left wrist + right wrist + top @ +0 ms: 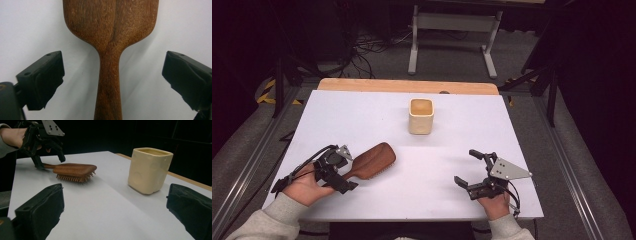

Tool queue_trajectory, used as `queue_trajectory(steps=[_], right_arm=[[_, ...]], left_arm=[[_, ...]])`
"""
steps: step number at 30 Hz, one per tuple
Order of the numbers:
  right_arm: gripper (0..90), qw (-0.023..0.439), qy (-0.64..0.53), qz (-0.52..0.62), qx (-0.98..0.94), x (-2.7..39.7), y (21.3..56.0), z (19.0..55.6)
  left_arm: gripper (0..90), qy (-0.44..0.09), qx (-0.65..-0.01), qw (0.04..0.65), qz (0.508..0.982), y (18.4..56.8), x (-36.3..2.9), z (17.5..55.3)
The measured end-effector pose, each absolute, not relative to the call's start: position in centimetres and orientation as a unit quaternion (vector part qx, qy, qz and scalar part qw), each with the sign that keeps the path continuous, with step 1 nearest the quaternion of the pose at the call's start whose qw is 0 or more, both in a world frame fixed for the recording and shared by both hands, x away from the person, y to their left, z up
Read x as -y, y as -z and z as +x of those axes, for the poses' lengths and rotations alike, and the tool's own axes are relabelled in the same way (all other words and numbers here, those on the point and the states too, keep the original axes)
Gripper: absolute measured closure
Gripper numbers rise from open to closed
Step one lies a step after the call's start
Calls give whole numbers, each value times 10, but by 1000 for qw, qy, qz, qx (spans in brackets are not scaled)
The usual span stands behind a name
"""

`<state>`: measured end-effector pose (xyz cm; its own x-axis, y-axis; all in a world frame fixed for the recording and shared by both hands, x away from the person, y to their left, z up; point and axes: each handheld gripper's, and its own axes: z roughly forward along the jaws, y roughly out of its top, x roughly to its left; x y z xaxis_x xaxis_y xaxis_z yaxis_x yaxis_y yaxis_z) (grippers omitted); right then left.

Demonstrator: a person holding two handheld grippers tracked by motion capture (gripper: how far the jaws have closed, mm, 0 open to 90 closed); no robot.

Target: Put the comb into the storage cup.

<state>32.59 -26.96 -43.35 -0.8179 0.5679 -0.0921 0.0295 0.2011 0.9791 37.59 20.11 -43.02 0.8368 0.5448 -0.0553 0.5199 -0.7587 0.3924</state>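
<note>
Left gripper view, wide fingers flanking grainy wooden hairbrush handle, untouched, smooth white table

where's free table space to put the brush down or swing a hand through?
Bare patches: the wide middle strip between the hairbrush and the right gripper; the far-left corner beside the cup; the far-right corner past it. Crowded: the near-left corner, where the left gripper stands open astride the brush handle.
</note>
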Motion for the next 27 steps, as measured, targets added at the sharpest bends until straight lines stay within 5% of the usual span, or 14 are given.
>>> queue_trajectory(steps=[15,24,27], right_arm=[[20,223,-599,202,-742,269,434,326],[20,221,-600,204,-741,269,435,327],[20,221,-600,204,-741,269,435,327]], left_arm=[[333,-8,-292,188,938,441,-198,386],[666,-30,-285,170,943,440,-194,383],[697,-29,-285,168,943,440,-194,382]])
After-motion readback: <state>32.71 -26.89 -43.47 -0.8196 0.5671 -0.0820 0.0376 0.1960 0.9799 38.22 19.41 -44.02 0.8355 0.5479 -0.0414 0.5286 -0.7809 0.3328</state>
